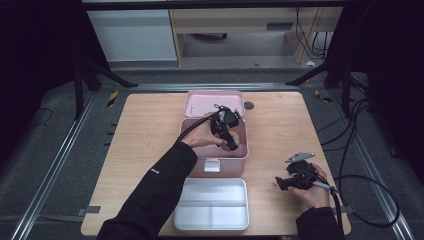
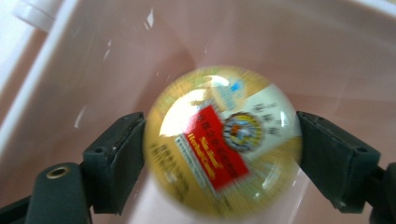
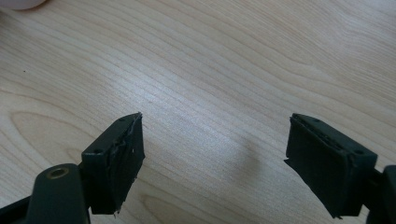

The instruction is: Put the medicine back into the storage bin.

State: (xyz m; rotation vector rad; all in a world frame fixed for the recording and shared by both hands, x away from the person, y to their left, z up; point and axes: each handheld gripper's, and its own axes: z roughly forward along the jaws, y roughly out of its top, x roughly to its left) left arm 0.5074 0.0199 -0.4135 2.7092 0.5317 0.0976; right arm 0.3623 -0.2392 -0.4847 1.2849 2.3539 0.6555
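- The wooden table (image 1: 150,150) carries a pink box (image 1: 220,162) at its middle, its lid (image 1: 200,102) open toward the far edge
- A white divided tray (image 1: 212,205) sits at the near edge, just beside the box
- The right gripper (image 1: 281,183) hovers low near the near right corner, jaws spread on nothing
- The left gripper (image 2: 222,144) is inside the box, jaws clamped on a round yellow tin (image 2: 222,140); its red label runs diagonally

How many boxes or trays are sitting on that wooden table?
2. An open pink box sits mid-table, lid tilted back; the left gripper reaches inside it, clamped on a yellow round tin. A white divided tray lies at the near edge.
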